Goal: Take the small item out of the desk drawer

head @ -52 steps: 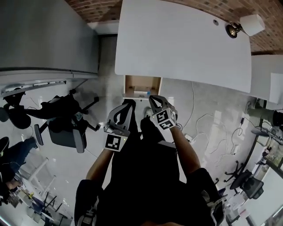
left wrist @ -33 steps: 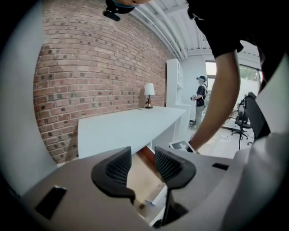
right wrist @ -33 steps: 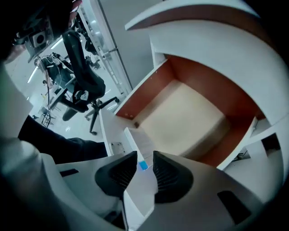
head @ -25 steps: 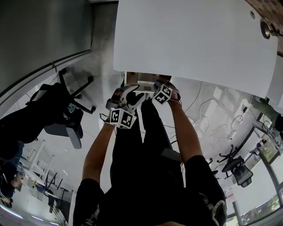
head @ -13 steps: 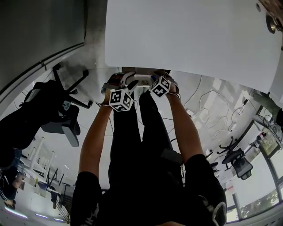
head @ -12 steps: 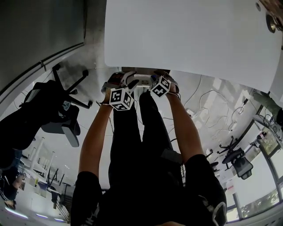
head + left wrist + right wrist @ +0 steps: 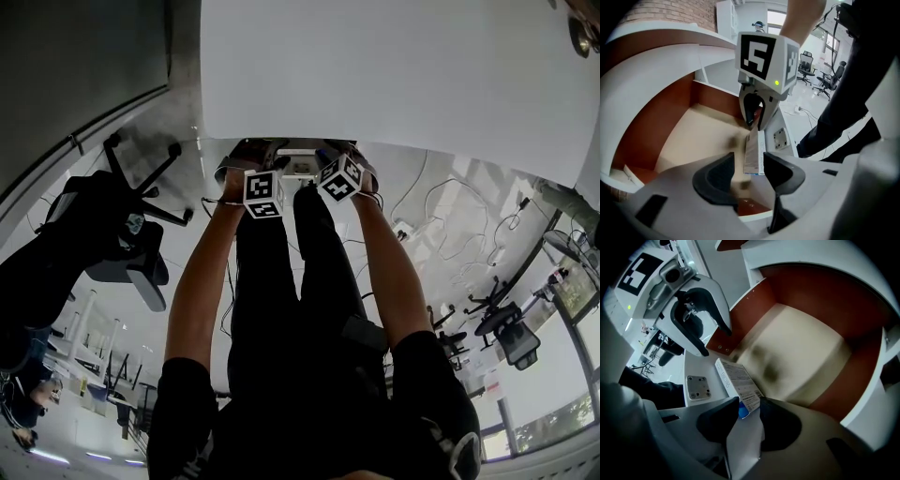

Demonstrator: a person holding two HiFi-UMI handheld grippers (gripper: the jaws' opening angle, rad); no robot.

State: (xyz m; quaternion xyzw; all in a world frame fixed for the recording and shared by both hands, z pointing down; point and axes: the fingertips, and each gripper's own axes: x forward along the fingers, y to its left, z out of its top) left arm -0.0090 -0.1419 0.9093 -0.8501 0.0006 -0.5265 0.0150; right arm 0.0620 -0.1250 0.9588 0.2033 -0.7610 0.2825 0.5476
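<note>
Pale office flooring fills the head view's lower half. A broad white desk top (image 7: 394,75) runs across the top, with one black swivel office chair (image 7: 122,248) at left and loose cables (image 7: 441,202) at right. At upper centre the person's two arms reach to one wood-lined desk drawer (image 7: 302,172) under the desk's edge. The left gripper (image 7: 251,157) and right gripper (image 7: 345,155) flank it, their tips partly hidden by the desk top.

Left gripper view: one small white cardboard box (image 7: 753,152) stands on end at lower centre, inside the drawer by its white front panel. The left gripper's jaws are spread, with the box just beside the right-hand pad and a gap at the other. The right gripper hangs over the box's upper end at top centre. One grey metal plate (image 7: 781,139) sits on the panel.

Right gripper view: its jaws have just been opening and stand wide, with the box's blue-tipped end between the pads. The left gripper crowds the upper left.
</note>
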